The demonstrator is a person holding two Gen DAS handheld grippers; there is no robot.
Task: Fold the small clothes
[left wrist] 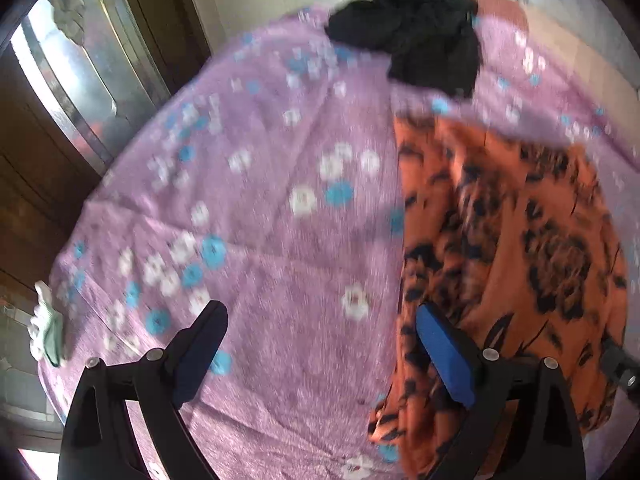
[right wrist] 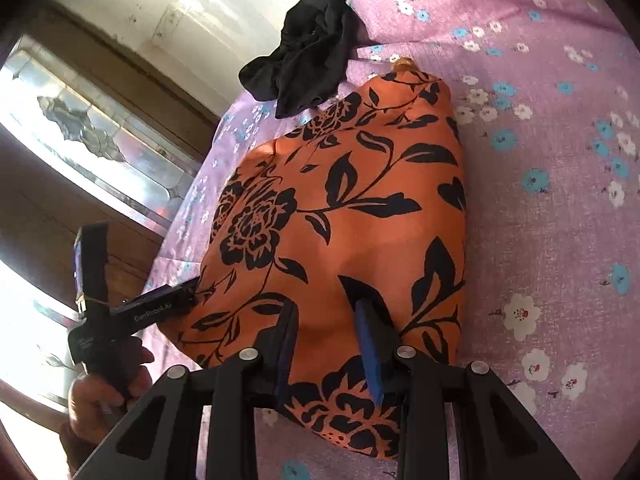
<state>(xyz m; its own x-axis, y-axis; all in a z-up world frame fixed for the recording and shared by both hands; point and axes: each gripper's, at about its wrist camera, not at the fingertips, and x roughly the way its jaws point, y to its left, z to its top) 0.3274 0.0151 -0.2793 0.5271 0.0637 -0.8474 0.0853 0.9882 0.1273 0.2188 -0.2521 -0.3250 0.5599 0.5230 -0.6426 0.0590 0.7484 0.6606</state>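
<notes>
Item: orange garment (right wrist: 344, 200) with black flower print, lying flattened on the lilac flowered bedspread (right wrist: 540, 160), toward the edge that is facing the glazed wooden door (right wrist: 80, 140). Its long axis is running straight away from your right gripper (right wrist: 330, 320), from the hem under your fingers up to the narrow end near the black garment (right wrist: 308, 48).

Right gripper — you are holding it over the near end of the orange cloth, fingers a little apart, nothing between them; whether the tips are touching the fabric cannot be told.

Left gripper (left wrist: 320, 344) — you are holding it with the fingers wide apart and empty, mostly over bare bedspread. The orange cloth is lying to its right, its side edge passing beside the blue-padded finger (left wrist: 444, 360). Seen from the right wrist, this gripper is reaching in at the cloth's door-side edge, tip just at the fabric.

Judgement: either gripper is lying close enough; the left is sitting better for a fold across the long axis.

Surroundings: the black garment is lying crumpled at the bedspread's far edge, just beyond the orange cloth's narrow end — not obstructing. A pale green-and-white object (left wrist: 46, 328) is sitting at the door-side edge, well apart.
</notes>
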